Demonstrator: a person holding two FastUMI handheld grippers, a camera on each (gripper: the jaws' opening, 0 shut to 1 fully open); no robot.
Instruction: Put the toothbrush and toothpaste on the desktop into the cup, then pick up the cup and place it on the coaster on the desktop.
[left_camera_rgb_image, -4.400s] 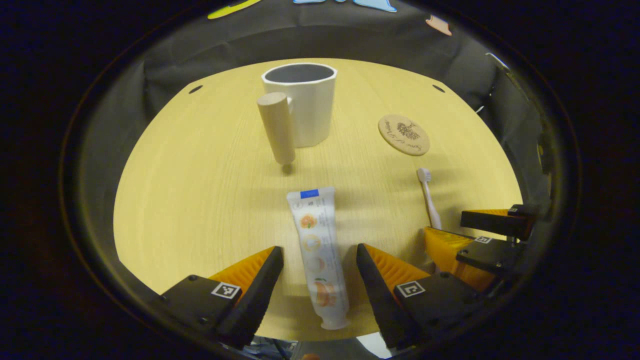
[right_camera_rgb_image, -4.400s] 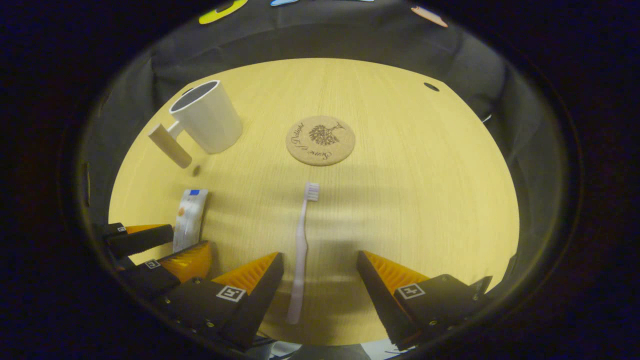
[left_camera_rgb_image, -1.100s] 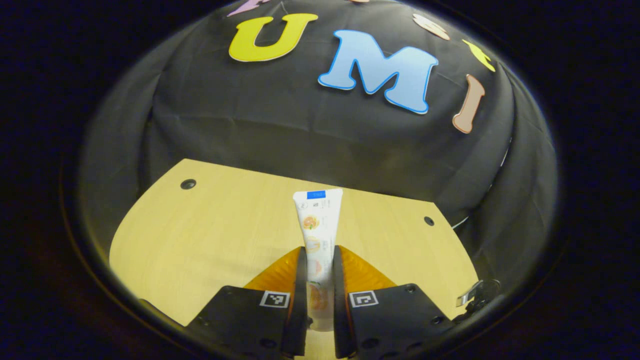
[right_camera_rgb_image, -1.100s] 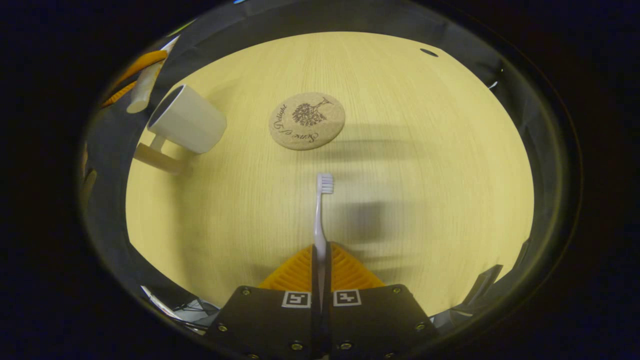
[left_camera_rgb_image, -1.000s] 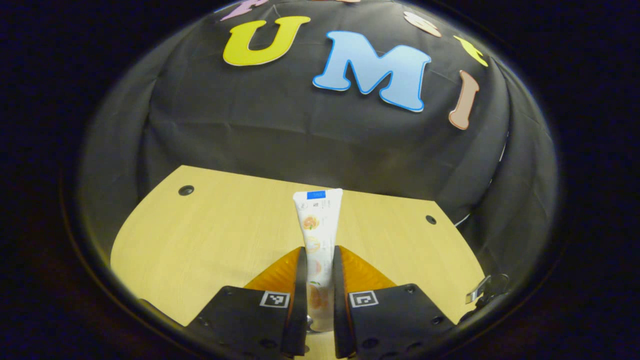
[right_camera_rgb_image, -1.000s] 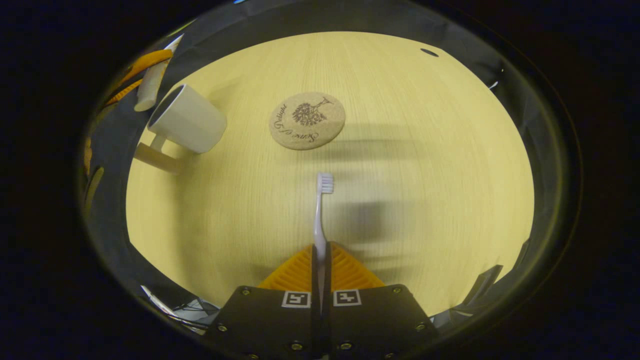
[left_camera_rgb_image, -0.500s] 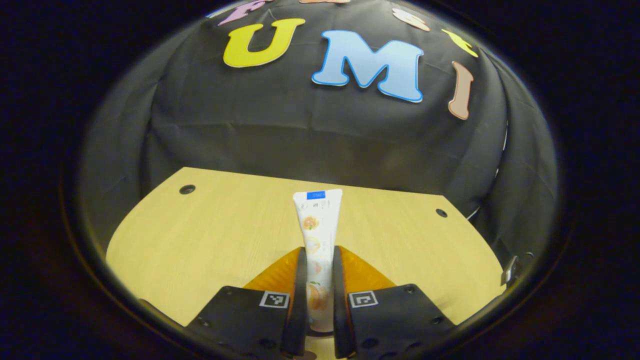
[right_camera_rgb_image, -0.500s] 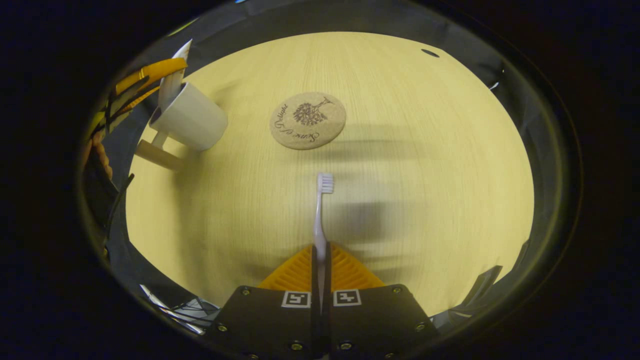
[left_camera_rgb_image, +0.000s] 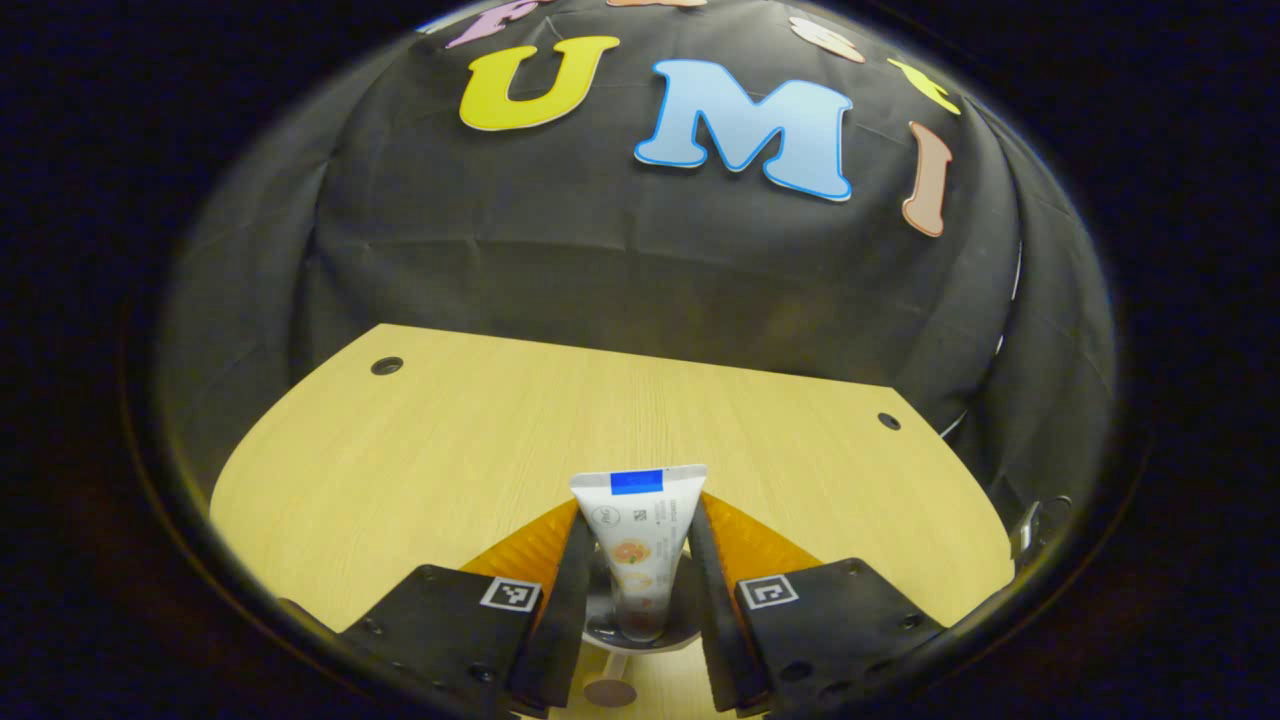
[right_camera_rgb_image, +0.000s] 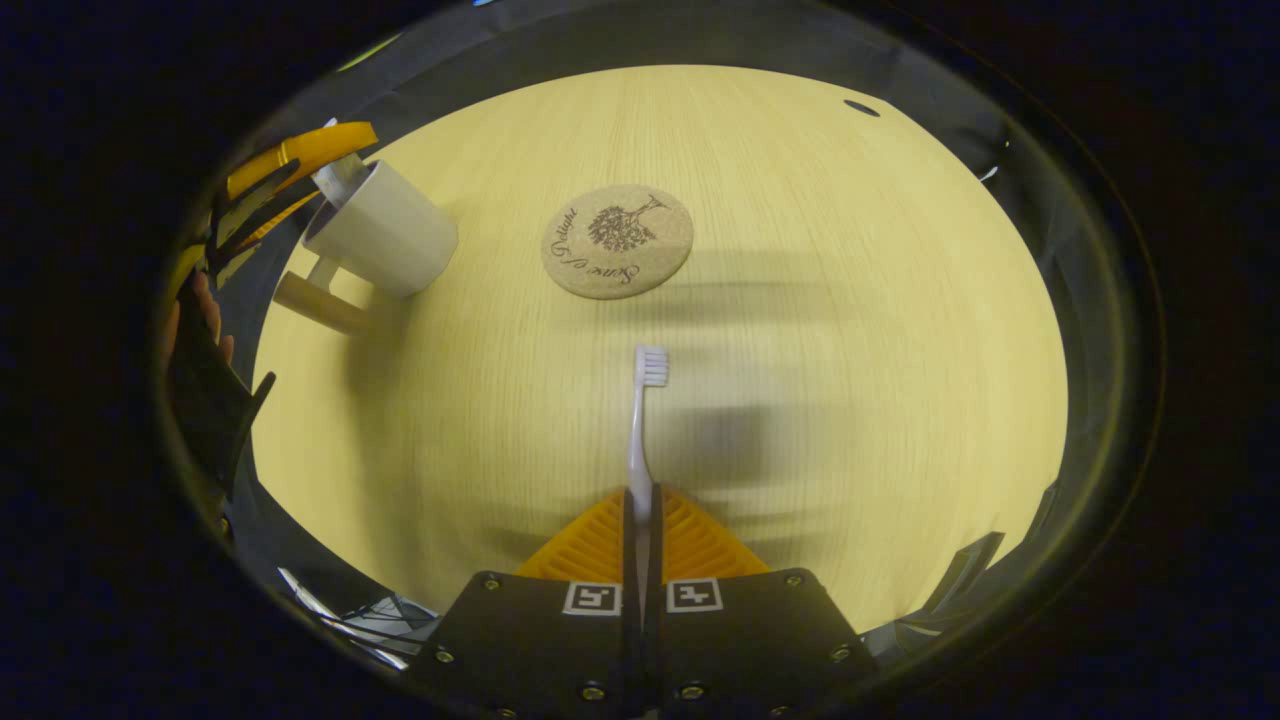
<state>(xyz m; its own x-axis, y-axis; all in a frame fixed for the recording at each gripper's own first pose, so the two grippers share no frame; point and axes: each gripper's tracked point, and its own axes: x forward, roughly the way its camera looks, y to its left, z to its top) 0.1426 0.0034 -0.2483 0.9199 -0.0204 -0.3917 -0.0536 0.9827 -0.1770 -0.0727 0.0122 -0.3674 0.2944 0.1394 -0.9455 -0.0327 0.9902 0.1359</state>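
Observation:
In the left gripper view, the white toothpaste tube (left_camera_rgb_image: 638, 540) stands cap-down inside the white cup (left_camera_rgb_image: 676, 632), whose rim shows just below. My left gripper (left_camera_rgb_image: 638, 505) is open, its orange fingers on either side of the tube's flat end. In the right gripper view, my right gripper (right_camera_rgb_image: 640, 492) is shut on the handle of the white toothbrush (right_camera_rgb_image: 640, 420), held above the table with its bristles pointing forward. The cup (right_camera_rgb_image: 385, 240) sits at the far left with the toothpaste tube (right_camera_rgb_image: 335, 175) poking out and the left gripper (right_camera_rgb_image: 290, 150) over it. The round cork coaster (right_camera_rgb_image: 617, 240) lies to the right of the cup.
The light wooden table (right_camera_rgb_image: 850, 300) has small dark holes near its back corners (left_camera_rgb_image: 386, 366). Black cloth walls close in behind and at the sides. A hand (right_camera_rgb_image: 195, 310) holding the left gripper shows at the left edge.
My left gripper has opened and the toothpaste has dropped down into the cup. The right gripper has stayed still, holding the toothbrush.

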